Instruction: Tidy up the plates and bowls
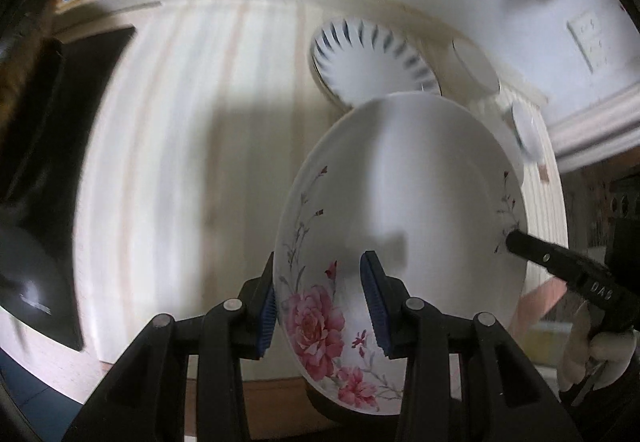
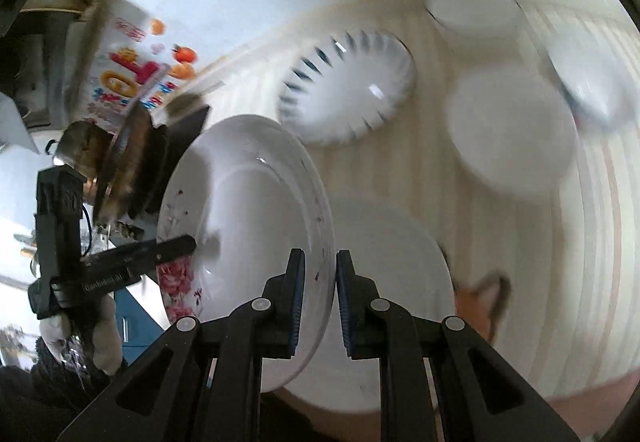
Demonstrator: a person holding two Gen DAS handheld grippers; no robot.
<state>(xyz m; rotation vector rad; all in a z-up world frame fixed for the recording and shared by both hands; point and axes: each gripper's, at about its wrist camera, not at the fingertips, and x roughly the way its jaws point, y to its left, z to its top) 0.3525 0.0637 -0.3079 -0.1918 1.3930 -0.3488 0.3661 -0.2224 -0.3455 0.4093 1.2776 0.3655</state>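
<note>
A white plate with pink flowers (image 1: 400, 209) is held tilted above the table by both grippers. My left gripper (image 1: 320, 306) has its blue pads on either side of the plate's near rim, by the flowers. My right gripper (image 2: 320, 302) is shut on the opposite rim of the same plate (image 2: 248, 209). The right gripper's finger (image 1: 536, 250) shows at the plate's far edge in the left wrist view. The left gripper's finger (image 2: 160, 248) shows at the plate's left edge in the right wrist view.
A white plate with blue rim marks (image 1: 372, 61) (image 2: 348, 81) lies on the pale striped table (image 1: 180, 161). Plain white plates (image 2: 508, 129) (image 2: 384, 262) and a bowl (image 2: 472, 9) lie near it. A black pan (image 1: 32, 282) and a black board (image 1: 80, 81) sit at the left.
</note>
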